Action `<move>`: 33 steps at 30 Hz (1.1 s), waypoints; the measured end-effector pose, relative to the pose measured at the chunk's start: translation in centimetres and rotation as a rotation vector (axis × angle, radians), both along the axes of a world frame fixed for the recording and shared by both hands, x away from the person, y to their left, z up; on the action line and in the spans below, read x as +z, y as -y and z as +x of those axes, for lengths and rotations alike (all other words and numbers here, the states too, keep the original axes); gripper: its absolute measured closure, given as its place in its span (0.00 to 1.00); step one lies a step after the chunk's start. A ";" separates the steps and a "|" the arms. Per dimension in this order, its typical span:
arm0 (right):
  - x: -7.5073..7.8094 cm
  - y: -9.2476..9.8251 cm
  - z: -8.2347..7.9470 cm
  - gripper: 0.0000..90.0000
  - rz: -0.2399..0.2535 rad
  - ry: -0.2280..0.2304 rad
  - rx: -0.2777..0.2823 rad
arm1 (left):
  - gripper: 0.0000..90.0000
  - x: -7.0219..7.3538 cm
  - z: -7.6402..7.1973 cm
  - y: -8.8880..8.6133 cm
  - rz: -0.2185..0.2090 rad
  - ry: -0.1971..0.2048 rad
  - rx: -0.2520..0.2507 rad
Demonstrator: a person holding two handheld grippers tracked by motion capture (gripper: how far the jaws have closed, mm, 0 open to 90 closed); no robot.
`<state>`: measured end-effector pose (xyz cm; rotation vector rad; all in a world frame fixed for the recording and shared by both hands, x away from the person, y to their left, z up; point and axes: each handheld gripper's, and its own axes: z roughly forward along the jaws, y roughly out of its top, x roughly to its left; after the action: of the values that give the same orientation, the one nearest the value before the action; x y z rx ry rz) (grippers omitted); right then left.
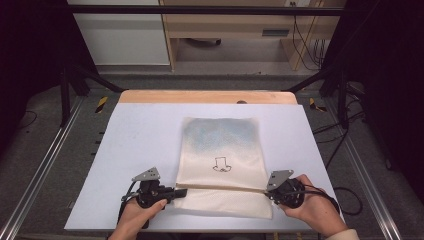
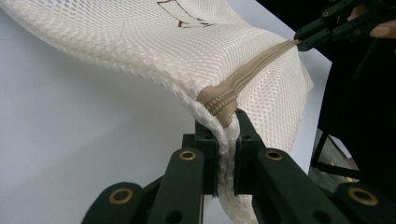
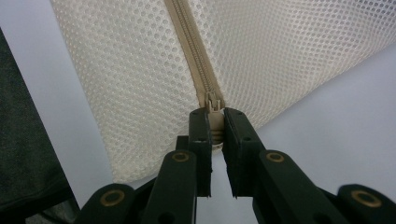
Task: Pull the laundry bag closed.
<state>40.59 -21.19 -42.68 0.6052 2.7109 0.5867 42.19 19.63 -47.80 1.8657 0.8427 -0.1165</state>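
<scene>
A cream mesh laundry bag (image 1: 220, 145) with a small black drawing lies flat on the white table (image 1: 135, 140), its tan zipper (image 1: 220, 188) running across near the front edge. My left gripper (image 1: 182, 191) is shut on the bag's left edge at the zipper's end (image 2: 219, 100), and the mesh there (image 2: 154, 42) is lifted slightly. My right gripper (image 1: 267, 190) is shut on the zipper pull (image 3: 213, 105) at the bag's right edge. In the left gripper view the right gripper (image 2: 299, 44) sits at the far end of the zipper (image 2: 252, 70).
A wooden strip (image 1: 207, 96) borders the table's far edge. Metal rails (image 1: 45, 155) run along both sides, and black cables (image 1: 345, 192) lie at the right. A person's dark clothing (image 3: 23, 140) is close behind the front edge.
</scene>
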 end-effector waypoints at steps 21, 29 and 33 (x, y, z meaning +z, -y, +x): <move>-0.5 0.4 -0.1 0.91 -0.006 -0.006 -0.012 | 0.93 0.0 0.0 0.0 -0.001 0.002 -0.001; -0.6 0.4 -0.1 0.91 -0.008 -0.004 -0.012 | 0.93 0.0 0.0 0.0 0.002 0.004 -0.004; -0.6 0.5 -0.1 0.91 -0.007 -0.004 -0.011 | 0.93 0.0 0.0 0.0 0.003 0.001 -0.005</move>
<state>40.46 -21.65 -43.24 0.6202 2.7101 0.5735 42.19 19.63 -47.83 1.8708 0.8375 -0.1174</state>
